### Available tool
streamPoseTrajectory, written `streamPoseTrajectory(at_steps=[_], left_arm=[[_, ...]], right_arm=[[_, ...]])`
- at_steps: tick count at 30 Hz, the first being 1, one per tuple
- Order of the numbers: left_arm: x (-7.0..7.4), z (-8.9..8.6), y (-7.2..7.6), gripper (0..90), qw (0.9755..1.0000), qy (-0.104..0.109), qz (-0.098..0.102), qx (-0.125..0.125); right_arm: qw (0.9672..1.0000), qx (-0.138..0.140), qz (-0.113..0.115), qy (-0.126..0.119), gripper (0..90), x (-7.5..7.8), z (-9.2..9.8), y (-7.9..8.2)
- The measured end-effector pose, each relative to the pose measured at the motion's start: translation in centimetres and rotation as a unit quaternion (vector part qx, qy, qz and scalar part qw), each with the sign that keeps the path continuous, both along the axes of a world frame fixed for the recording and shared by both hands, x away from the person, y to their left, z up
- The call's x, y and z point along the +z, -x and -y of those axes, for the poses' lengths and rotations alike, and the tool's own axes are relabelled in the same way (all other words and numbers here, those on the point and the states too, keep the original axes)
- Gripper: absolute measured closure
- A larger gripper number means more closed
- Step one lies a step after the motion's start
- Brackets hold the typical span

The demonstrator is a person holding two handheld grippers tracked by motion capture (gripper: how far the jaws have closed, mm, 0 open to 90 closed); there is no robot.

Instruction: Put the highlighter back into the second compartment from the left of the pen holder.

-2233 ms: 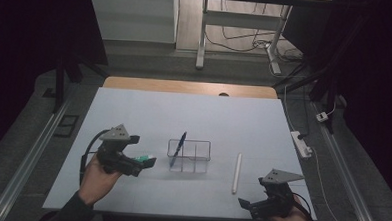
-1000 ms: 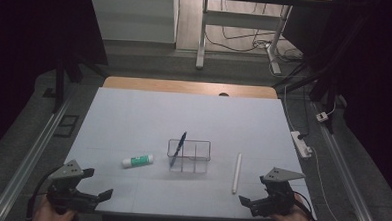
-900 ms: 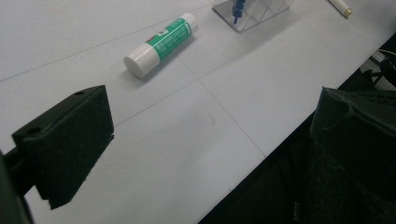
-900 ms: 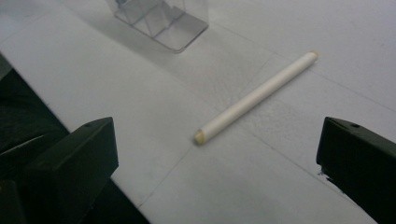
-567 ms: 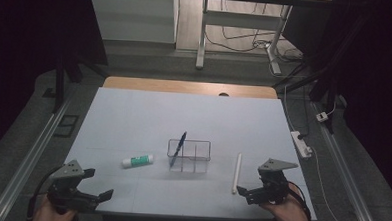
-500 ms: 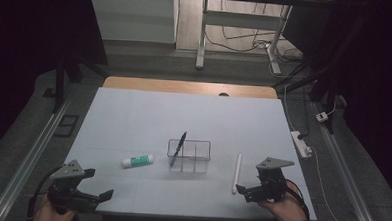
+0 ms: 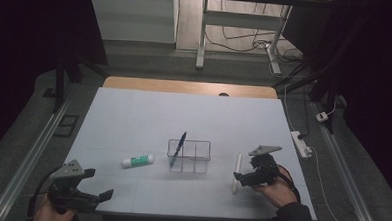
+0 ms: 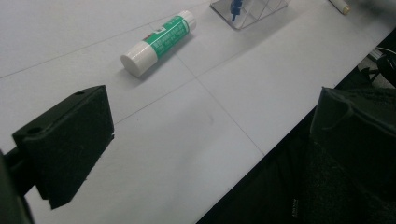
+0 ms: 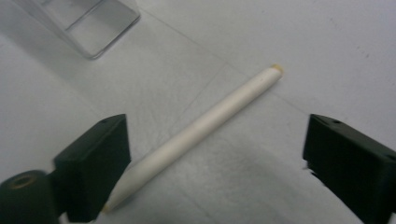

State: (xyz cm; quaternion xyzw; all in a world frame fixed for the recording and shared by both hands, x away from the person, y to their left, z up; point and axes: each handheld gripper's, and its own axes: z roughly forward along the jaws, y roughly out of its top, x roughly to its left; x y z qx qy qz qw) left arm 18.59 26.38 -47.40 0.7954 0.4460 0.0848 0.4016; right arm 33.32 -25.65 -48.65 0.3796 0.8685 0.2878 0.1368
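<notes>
A white pen (image 7: 237, 171) lies on the white table (image 7: 184, 115), right of a clear plastic box (image 7: 189, 155) that holds a blue pen (image 7: 179, 148). My right gripper (image 7: 238, 179) hovers low over the white pen's near end. In the right gripper view the white pen (image 9: 201, 126) lies between the wide-apart jaws of the right gripper (image 9: 215, 154), which have just been closing; no pad presses on it. A green-and-white glue stick (image 7: 137, 161) lies left of the box. My left gripper (image 7: 102, 195) stands open at the table's front left corner, with the glue stick (image 8: 159, 42) ahead of it.
A white power strip (image 7: 301, 143) with its cable lies on the floor right of the table. The table's front edge (image 8: 261, 154) runs just under the left gripper's right jaw. A desk frame and cables stand beyond the far edge.
The left hand drew back to the front left corner, leaving the glue stick on the table, then stayed still. The right gripper moved left and lower, over the white pen's near end.
</notes>
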Motion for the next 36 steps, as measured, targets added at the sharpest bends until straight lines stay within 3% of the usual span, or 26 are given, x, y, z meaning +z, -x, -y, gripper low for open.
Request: streamPoseTrajectory(at_steps=[5, 11, 15, 20, 23, 27, 36], left_arm=[[0.0, 0.1, 0.0, 0.3, 1.0, -0.002, -0.001, -0.002], [0.0, 0.0, -0.1, 0.7, 1.0, 0.0, -0.002, -0.003], [0.0, 0.1, -0.1, 0.8, 1.0, -0.001, -0.003, -0.004], [0.0, 0.1, -0.1, 1.1, 1.0, -0.002, -0.004, -0.005], [0.0, 0.1, -0.1, 1.2, 1.0, -0.002, -0.005, -0.005], [-0.1, 0.1, -0.1, 1.3, 1.0, -0.003, -0.005, -0.006], [-0.1, 0.2, -0.2, 1.7, 0.9999, -0.007, -0.007, -0.009]], right_arm=[[0.9999, -0.006, 0.008, 0.007, 32.5, 0.2, 0.0, -1.9], [0.9998, -0.006, -0.005, 0.017, 69.4, 0.1, 0.2, -4.6], [0.9996, -0.009, -0.015, 0.023, 87.9, -0.3, 0.3, -6.1], [0.9992, -0.014, -0.014, 0.033, 89.9, -0.9, 0.1, -7.7], [0.9988, -0.018, -0.026, 0.036, 89.9, -1.3, 0.0, -8.4], [0.9986, -0.015, -0.041, 0.03, 89.9, -1.6, -0.1, -8.4], [0.9988, 0.009, -0.045, 0.016, 89.8, -1.8, -1.2, -8.3]])
